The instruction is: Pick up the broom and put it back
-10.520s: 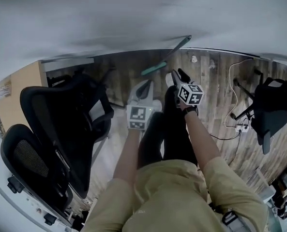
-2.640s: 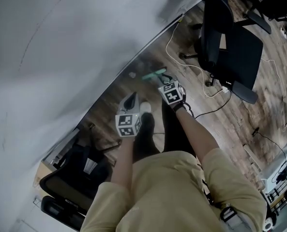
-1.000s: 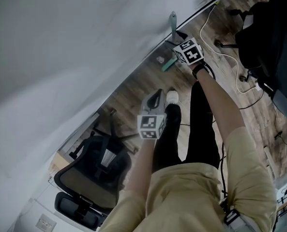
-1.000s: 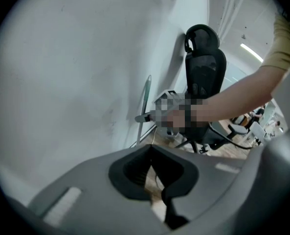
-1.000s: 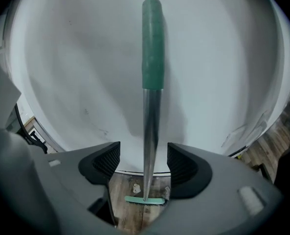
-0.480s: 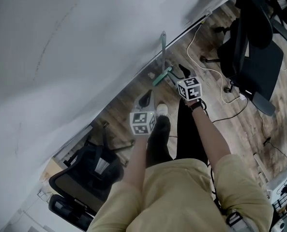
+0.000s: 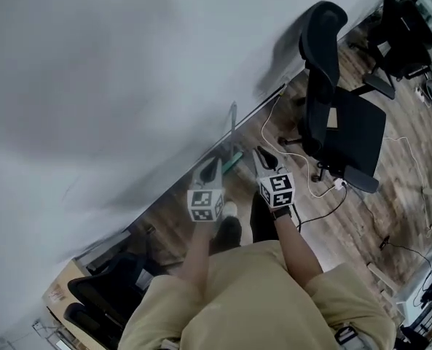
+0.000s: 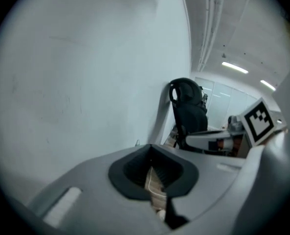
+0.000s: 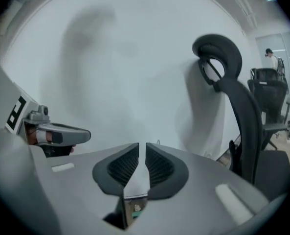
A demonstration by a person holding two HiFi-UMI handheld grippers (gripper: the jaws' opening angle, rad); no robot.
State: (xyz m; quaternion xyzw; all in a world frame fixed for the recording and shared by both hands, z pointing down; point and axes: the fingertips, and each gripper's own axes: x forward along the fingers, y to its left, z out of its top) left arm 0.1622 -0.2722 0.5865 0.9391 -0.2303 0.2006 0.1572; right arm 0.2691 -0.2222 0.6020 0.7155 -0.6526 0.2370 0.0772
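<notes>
Leaning broom [image 7: 232, 125], head half hidden behind left gripper [image 7: 215, 167]

the head view looks steeply down over the person [image 7: 245, 297]; both gripper views face the near white wall [image 8: 86, 72], and all three share the black chair [image 7: 339, 115].

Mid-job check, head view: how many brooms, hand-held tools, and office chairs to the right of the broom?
Green-headed broom against the wall: 1
Hand-held tools: 2, left tool and right tool
Black office chairs: 2, near chair and far chair
Total: 5
</notes>
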